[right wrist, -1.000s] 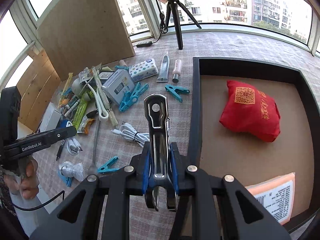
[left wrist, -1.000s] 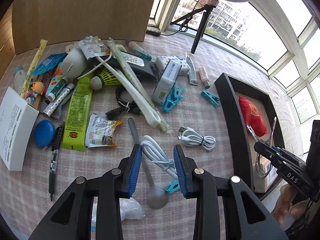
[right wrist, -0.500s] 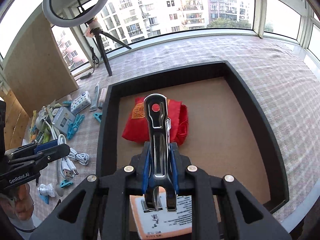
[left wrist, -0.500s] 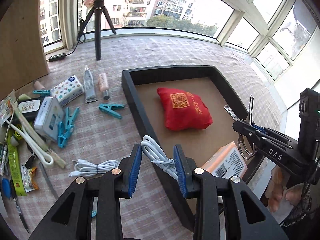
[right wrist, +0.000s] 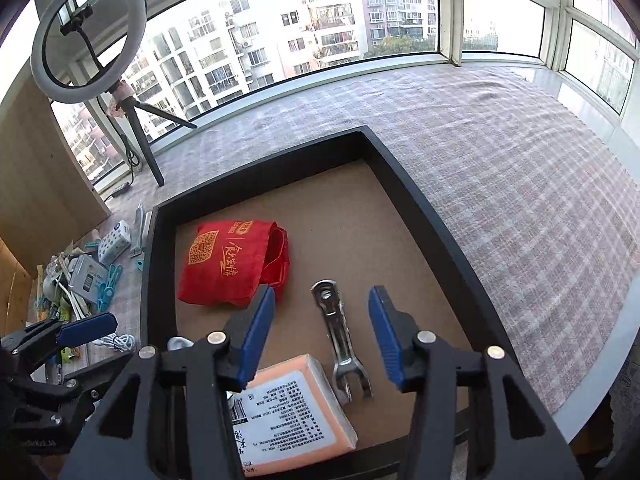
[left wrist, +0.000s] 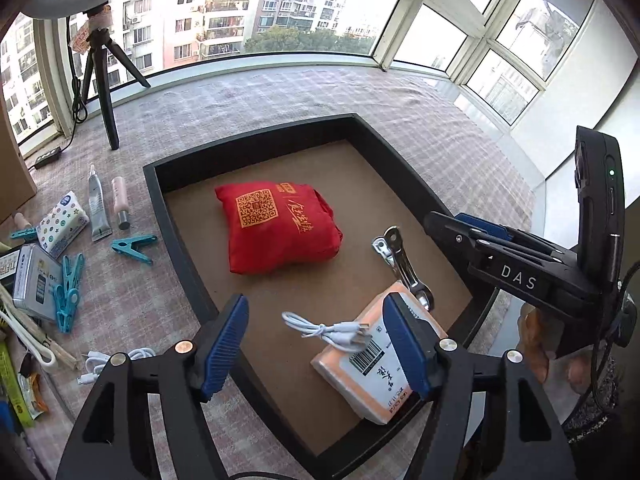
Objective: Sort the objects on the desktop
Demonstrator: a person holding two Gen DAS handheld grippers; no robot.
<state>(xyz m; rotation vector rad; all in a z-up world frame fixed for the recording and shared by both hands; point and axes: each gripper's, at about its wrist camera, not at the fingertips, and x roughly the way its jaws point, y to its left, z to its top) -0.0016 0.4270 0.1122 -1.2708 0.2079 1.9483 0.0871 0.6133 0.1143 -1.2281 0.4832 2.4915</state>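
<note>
In the black tray we see a red pouch, an orange packet, a white cable and a metal clip. Our left claw and right claw, gripping cable and clip a second ago, have just opened wide, empty.

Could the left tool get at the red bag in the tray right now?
Probably yes. The red bag lies uncovered in the tray, and the left tool, jaws just opened and empty, hangs over the tray. The white cable lies nearer, not in the way.
</note>
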